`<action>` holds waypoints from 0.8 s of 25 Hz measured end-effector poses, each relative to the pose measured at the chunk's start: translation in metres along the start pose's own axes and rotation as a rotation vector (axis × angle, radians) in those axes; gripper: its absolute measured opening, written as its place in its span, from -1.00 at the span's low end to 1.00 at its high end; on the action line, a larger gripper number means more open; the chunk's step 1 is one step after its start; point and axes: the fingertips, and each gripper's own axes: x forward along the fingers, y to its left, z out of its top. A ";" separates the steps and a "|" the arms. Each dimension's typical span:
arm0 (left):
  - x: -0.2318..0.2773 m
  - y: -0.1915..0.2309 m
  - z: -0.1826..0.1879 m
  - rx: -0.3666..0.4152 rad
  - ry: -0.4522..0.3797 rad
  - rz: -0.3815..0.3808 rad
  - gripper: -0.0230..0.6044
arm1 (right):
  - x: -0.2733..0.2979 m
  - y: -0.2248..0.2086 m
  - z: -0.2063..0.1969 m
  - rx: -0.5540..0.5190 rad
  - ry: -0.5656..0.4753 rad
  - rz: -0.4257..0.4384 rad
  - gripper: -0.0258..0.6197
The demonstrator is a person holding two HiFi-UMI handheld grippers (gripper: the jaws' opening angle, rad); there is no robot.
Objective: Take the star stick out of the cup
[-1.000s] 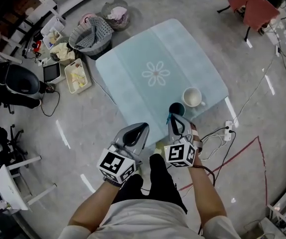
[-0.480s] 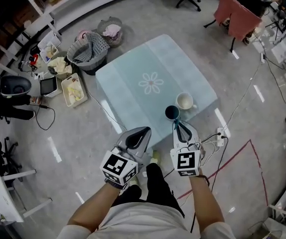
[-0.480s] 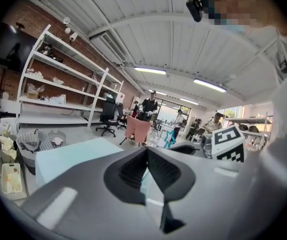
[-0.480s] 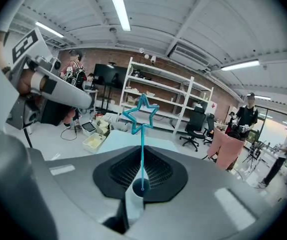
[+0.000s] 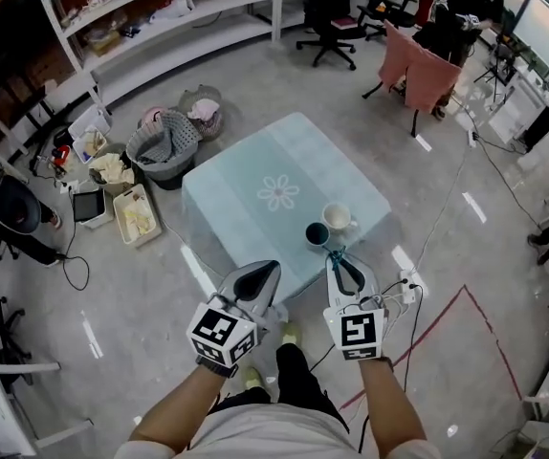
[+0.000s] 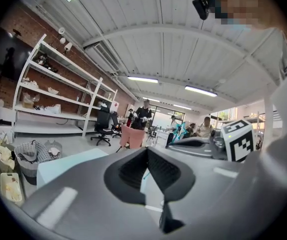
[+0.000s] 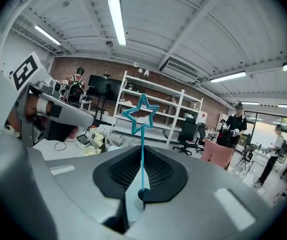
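A thin teal star stick (image 7: 142, 134) stands upright between the jaws of my right gripper (image 7: 142, 193), which is shut on its lower end. In the head view that right gripper (image 5: 337, 260) hovers just off the near edge of the light blue table (image 5: 246, 185), with the star stick (image 5: 333, 251) at its tip. The dark cup (image 5: 317, 234) sits near that table edge, a short way beyond the stick and apart from it. My left gripper (image 5: 267, 270) is held level to the left, shut with nothing in it. From the left gripper (image 6: 146, 152) view the star (image 6: 179, 131) shows to the right.
A white mug (image 5: 337, 218) stands beside the dark cup. Laundry baskets (image 5: 164, 147) and white bins (image 5: 139, 214) lie on the floor left of the table. A power strip with cables (image 5: 409, 282) and a red floor line (image 5: 466, 299) are at the right. Shelving (image 5: 160, 12) and chairs (image 5: 418, 65) stand behind.
My right gripper has lifted the star stick out of the dark cup and drawn back toward the person. Both grippers are now higher above the table.
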 end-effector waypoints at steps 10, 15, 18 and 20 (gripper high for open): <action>-0.049 -0.037 0.030 0.051 -0.023 -0.030 -0.91 | -0.058 0.027 0.063 -0.015 -0.069 -0.012 -0.83; -0.071 -0.050 0.045 0.052 -0.043 -0.046 -0.91 | -0.086 0.037 0.094 -0.026 -0.105 -0.031 -0.83; -0.081 -0.056 0.062 0.060 -0.063 -0.055 -0.91 | -0.099 0.039 0.114 -0.021 -0.132 -0.043 -0.83; -0.088 -0.061 0.073 0.072 -0.075 -0.055 -0.91 | -0.110 0.036 0.124 -0.022 -0.143 -0.058 -0.83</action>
